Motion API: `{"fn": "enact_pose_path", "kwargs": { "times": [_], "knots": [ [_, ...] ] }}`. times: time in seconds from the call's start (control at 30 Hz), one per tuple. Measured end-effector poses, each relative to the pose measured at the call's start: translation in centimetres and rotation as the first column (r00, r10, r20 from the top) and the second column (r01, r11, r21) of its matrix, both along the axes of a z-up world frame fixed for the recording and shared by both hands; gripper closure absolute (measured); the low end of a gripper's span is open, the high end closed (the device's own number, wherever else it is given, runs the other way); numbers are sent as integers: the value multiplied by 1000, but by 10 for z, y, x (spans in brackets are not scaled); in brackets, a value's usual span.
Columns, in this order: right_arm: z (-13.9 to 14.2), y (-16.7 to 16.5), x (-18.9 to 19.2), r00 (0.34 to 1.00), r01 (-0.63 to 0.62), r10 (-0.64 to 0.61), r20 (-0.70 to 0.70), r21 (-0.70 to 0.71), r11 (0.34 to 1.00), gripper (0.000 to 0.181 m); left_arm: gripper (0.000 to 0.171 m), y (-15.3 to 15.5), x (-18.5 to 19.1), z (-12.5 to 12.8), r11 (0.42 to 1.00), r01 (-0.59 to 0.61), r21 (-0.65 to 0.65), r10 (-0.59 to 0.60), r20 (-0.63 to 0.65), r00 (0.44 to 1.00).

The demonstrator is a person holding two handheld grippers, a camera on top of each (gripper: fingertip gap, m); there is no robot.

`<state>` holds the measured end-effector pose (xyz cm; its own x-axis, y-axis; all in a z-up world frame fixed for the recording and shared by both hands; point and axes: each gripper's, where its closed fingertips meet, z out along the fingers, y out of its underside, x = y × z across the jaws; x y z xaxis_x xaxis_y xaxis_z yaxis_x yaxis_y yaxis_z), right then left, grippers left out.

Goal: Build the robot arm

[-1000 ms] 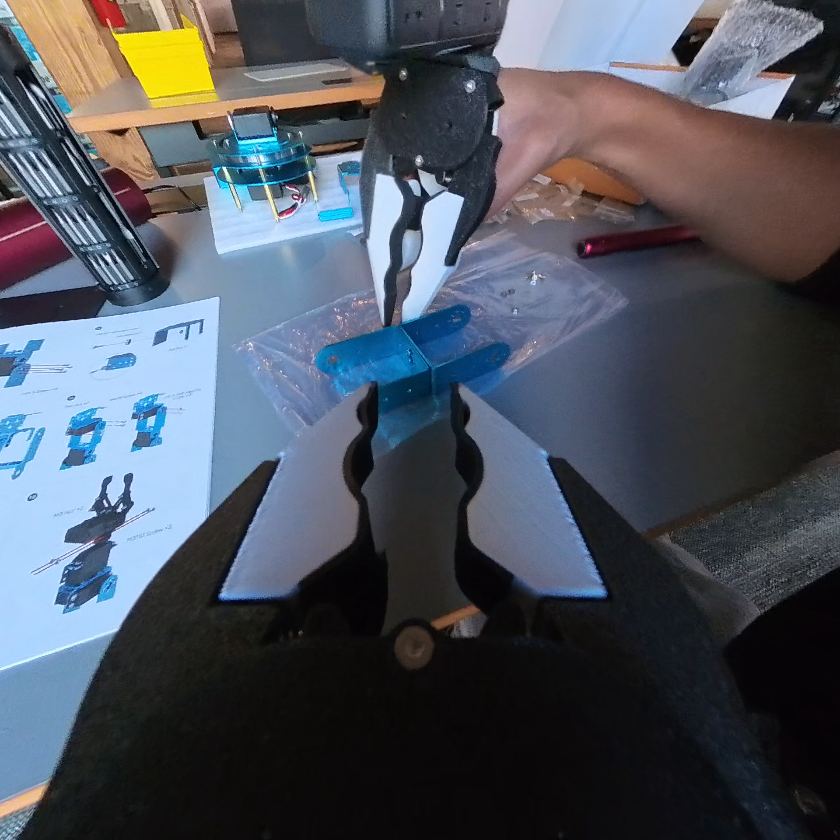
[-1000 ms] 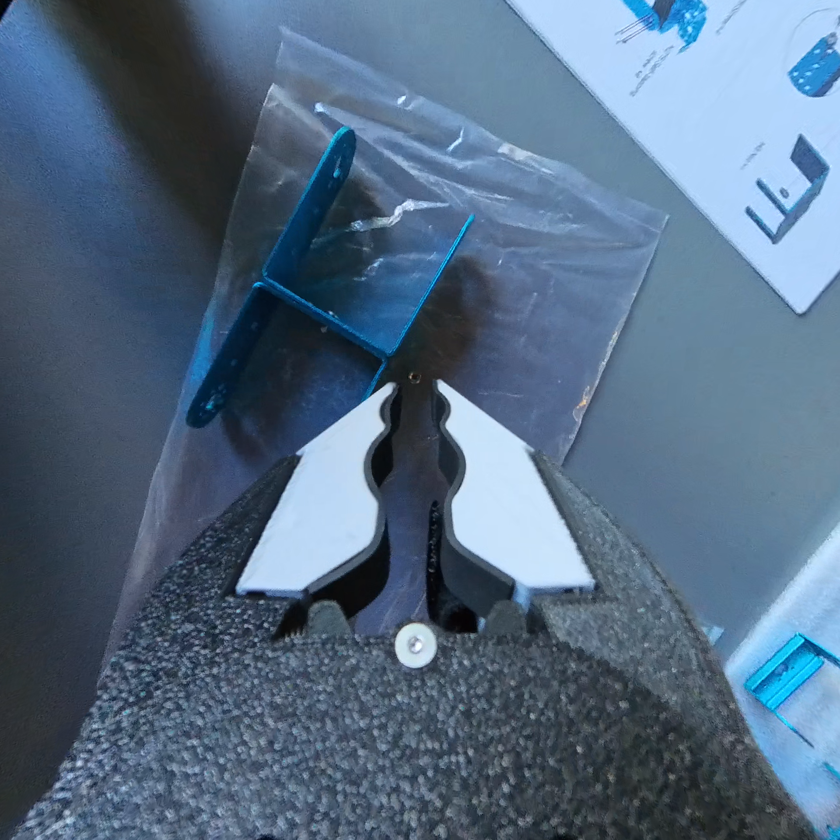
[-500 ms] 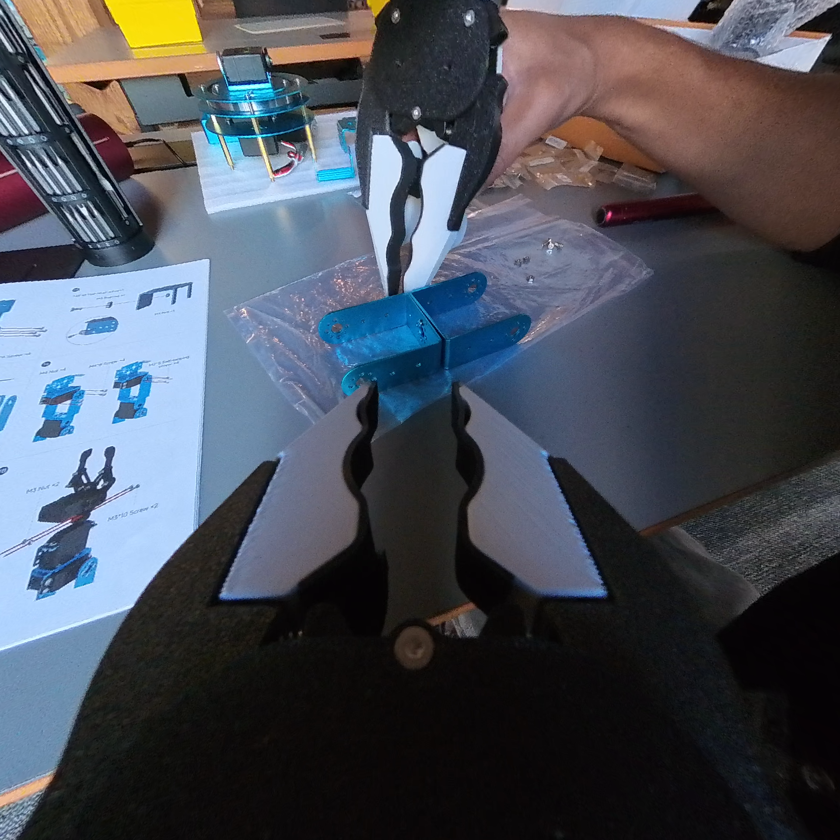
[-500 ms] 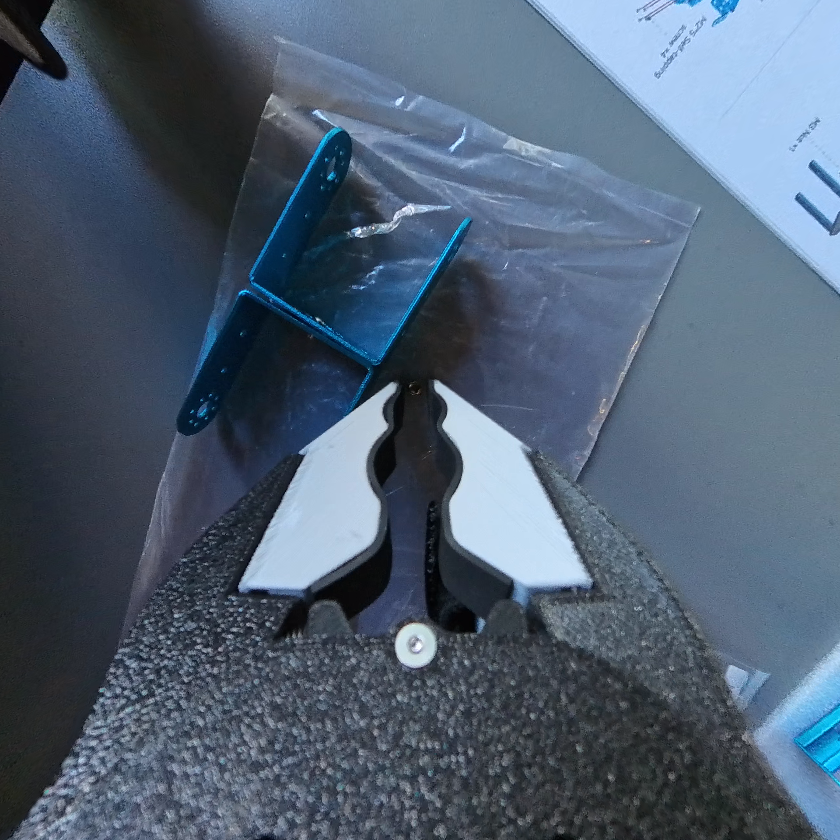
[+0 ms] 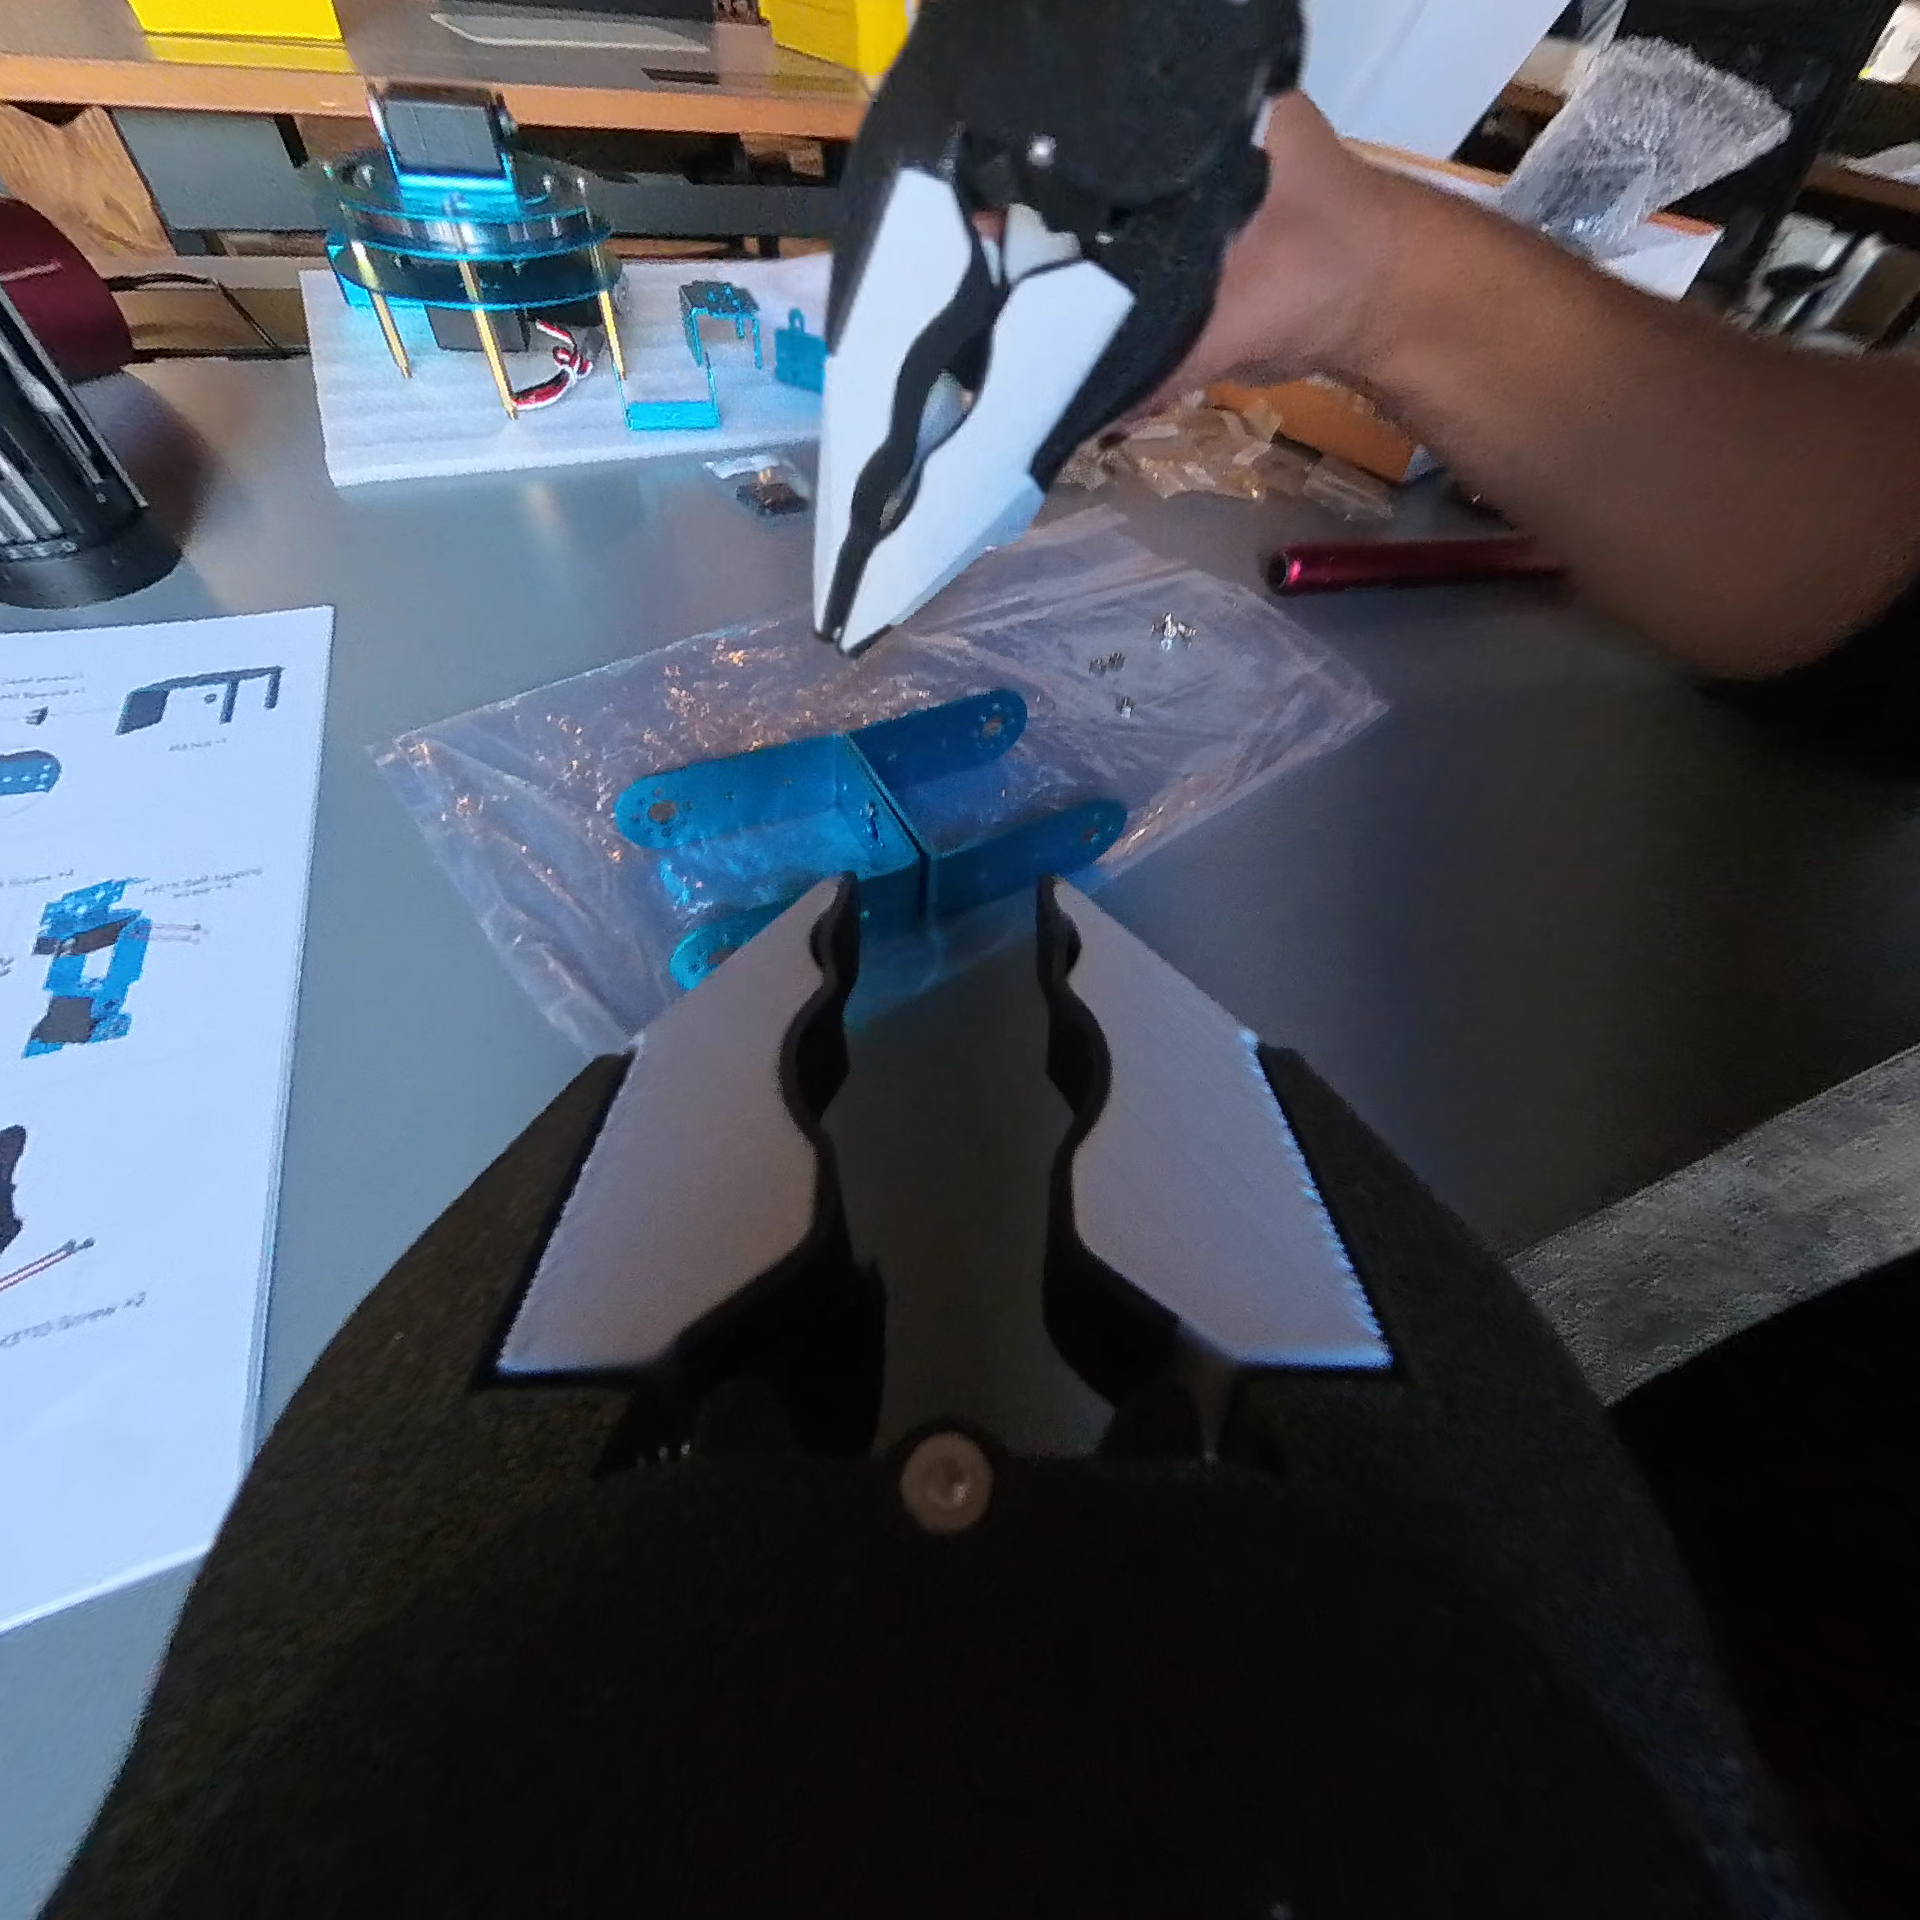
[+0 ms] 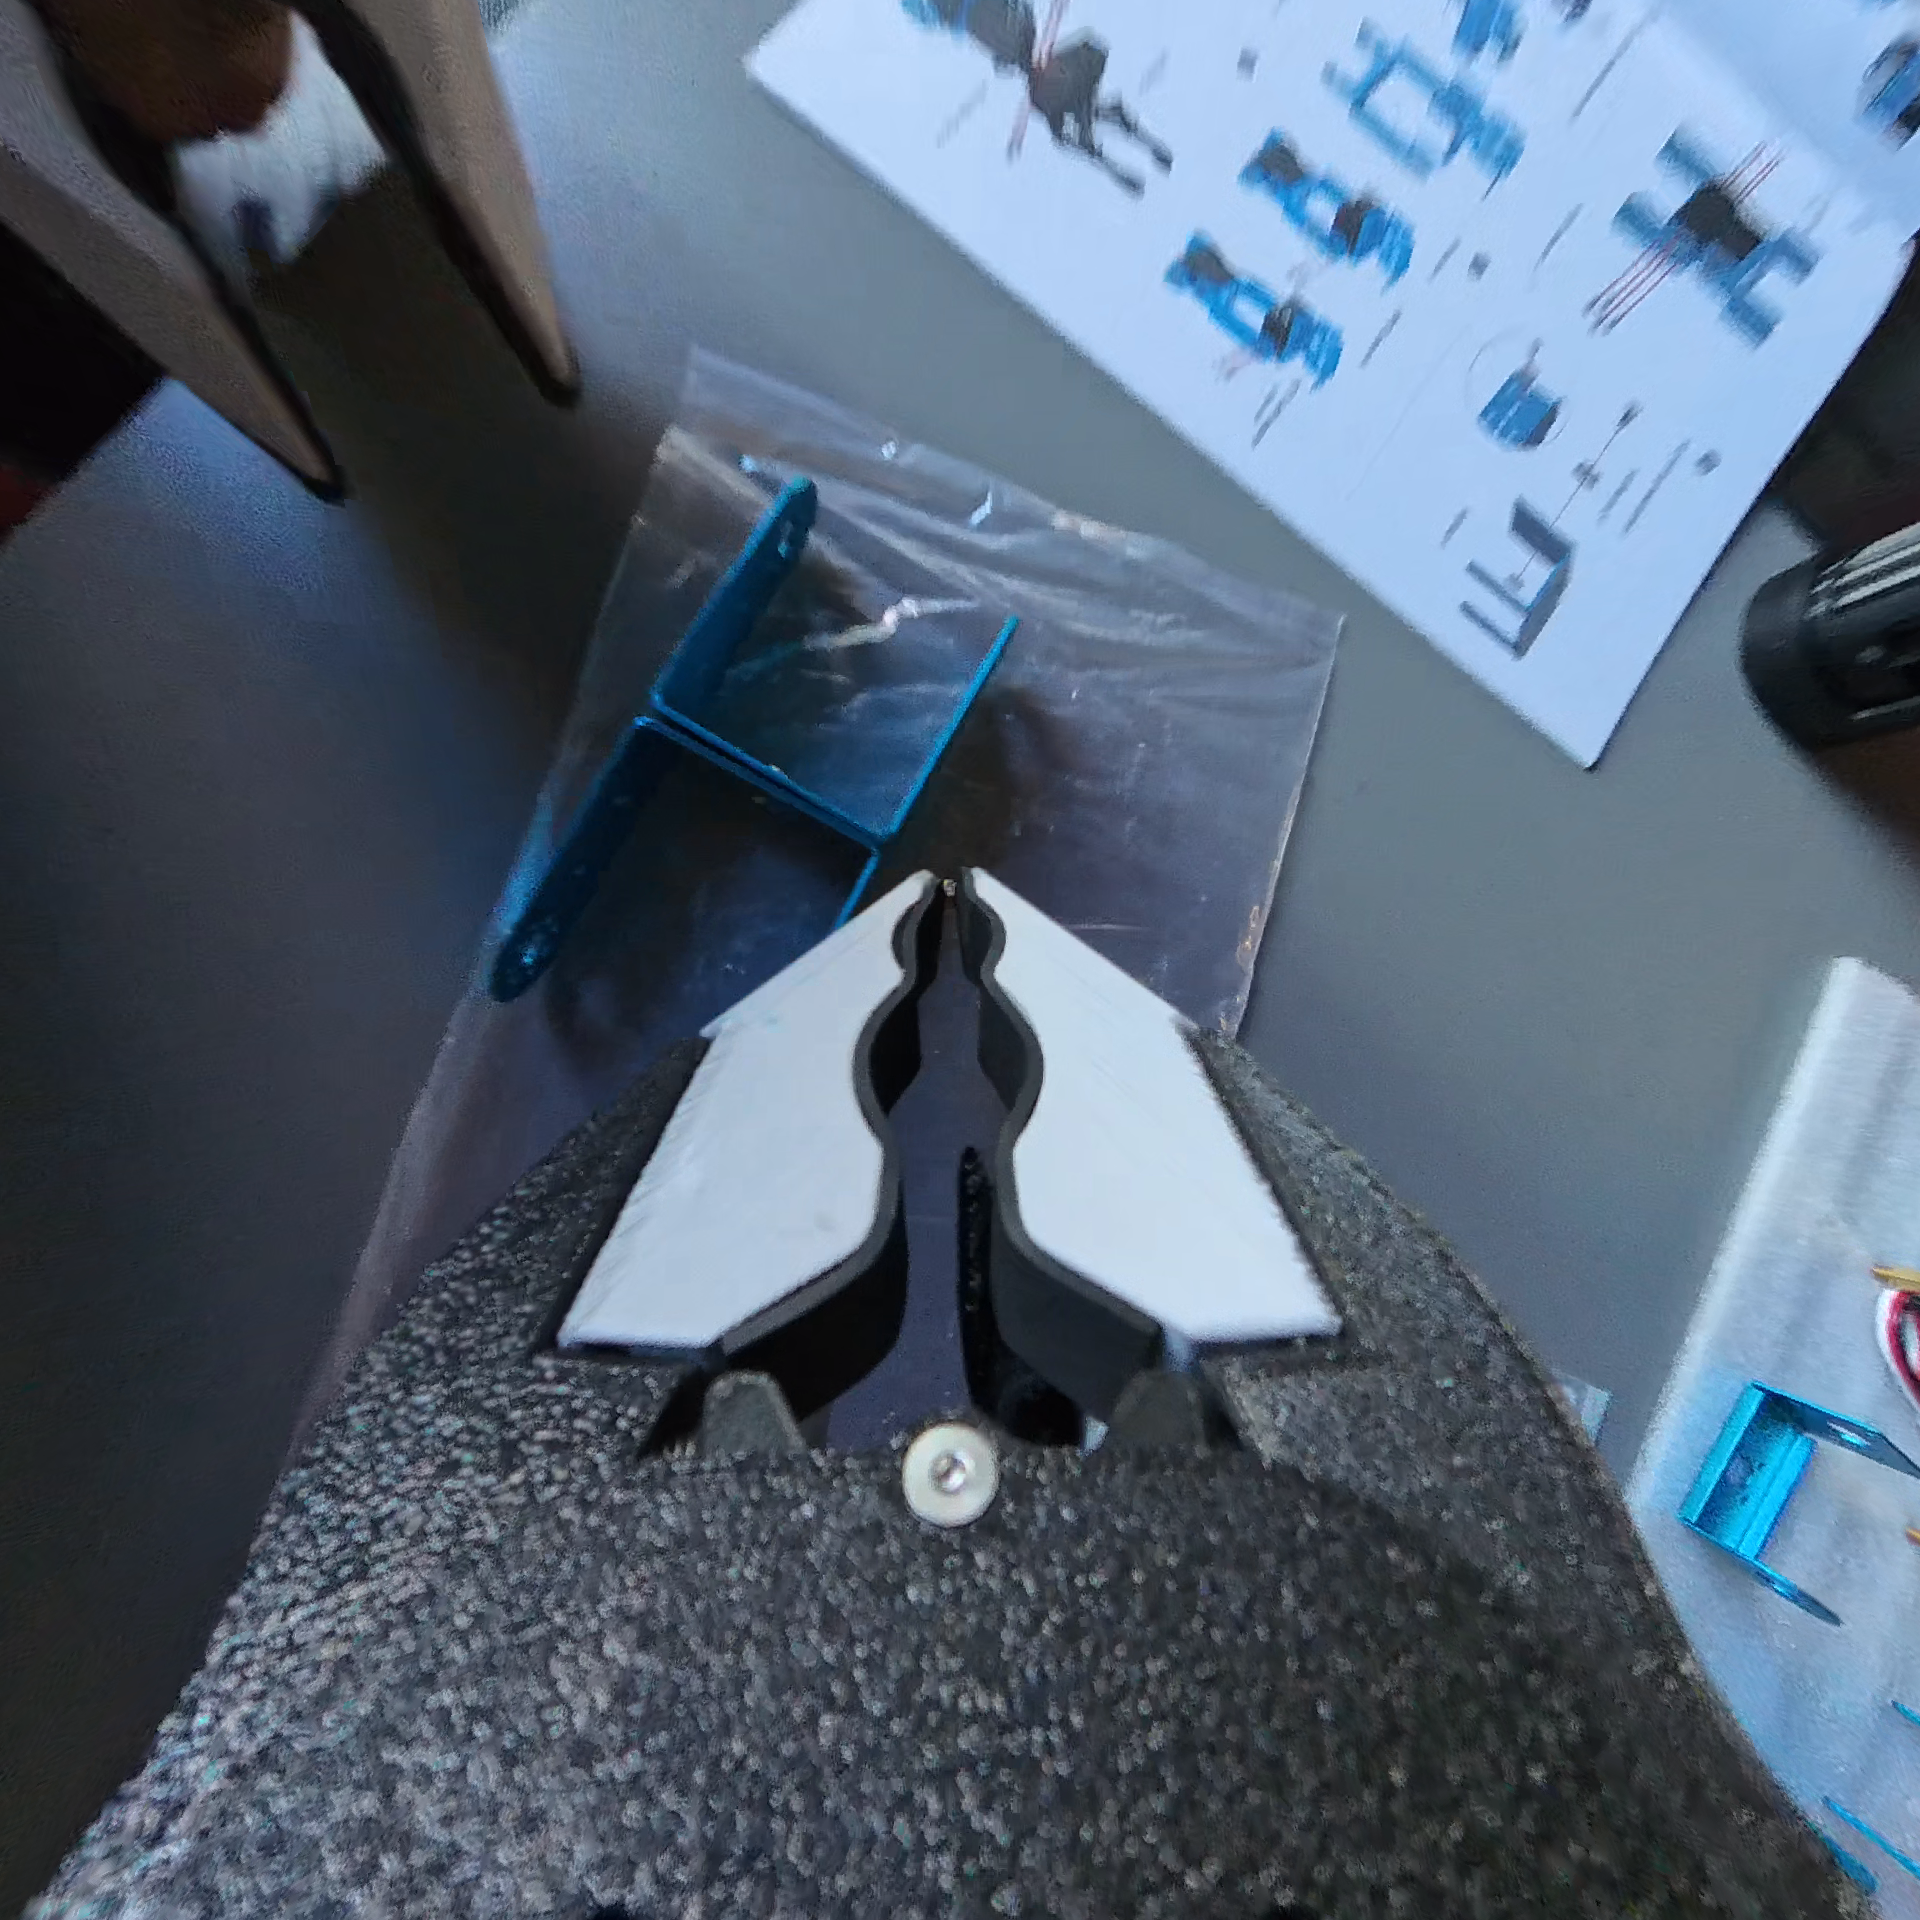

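Two blue metal U-brackets [image 5: 862,810] stand back to back on a clear plastic bag [image 5: 1226,717] on the grey table. My left gripper [image 5: 945,899] is open and empty, with its fingertips just short of the brackets' near side. My right gripper [image 5: 844,636] hangs tips-down a little above the bag behind the brackets. In the right wrist view my right gripper [image 6: 948,883] is shut on a tiny screw [image 6: 948,889] pinched at the very tips, beside the brackets [image 6: 790,727]. The left gripper [image 6: 442,436] shows at the upper left.
A printed instruction sheet [image 5: 156,935] lies left of the bag. A white foam pad [image 5: 540,436] with a blue round assembly and loose blue parts sits behind. Small screws [image 5: 1122,675] lie on the bag. A red tube [image 5: 1413,566] and a black lattice cylinder [image 5: 52,468] flank the area. The left gripper's tips are roughly 11 cm from the right gripper's.
My right gripper has risen off the brackets and its tips have closed on the tiny screw. My left gripper stays open near the brackets.
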<state>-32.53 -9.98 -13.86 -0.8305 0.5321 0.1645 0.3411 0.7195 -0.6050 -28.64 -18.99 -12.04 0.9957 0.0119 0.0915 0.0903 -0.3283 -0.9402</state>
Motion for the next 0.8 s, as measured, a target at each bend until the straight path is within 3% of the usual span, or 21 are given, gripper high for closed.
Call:
{"fn": "enact_pose_path", "kwargs": {
  "times": [0.1,0.2,0.23,0.33,0.4,0.53,0.63,0.8],
  "knots": [
    [22,-15,13,998,-17,7,-70,-136,991,179,138,12,1,8,999,27,31,-29,64,998],
    [22,-28,36,998,-10,28,63,-271,963,179,138,20,-10,4,1000,3,5,-3,27,1000],
    [15,-29,46,992,-11,42,116,-261,965,179,138,21,-12,-3,1000,1,-31,-2,-11,1000],
    [-24,-7,64,982,-18,10,187,42,999,179,139,20,-10,-16,996,6,-90,-17,-119,993],
    [-39,0,76,971,-38,1,240,150,988,179,139,19,-5,-16,995,22,-94,-34,-129,991],
    [-41,-4,85,959,-35,6,283,99,994,179,139,17,0,-14,996,37,-86,-47,-112,993],
    [-39,2,88,949,-13,-25,313,118,993,165,139,17,-3,-14,996,27,-81,-37,-123,992],
    [-32,2,89,951,-11,-51,304,197,980,171,139,17,-3,-17,995,28,-94,-40,-126,991]
  ]
}}
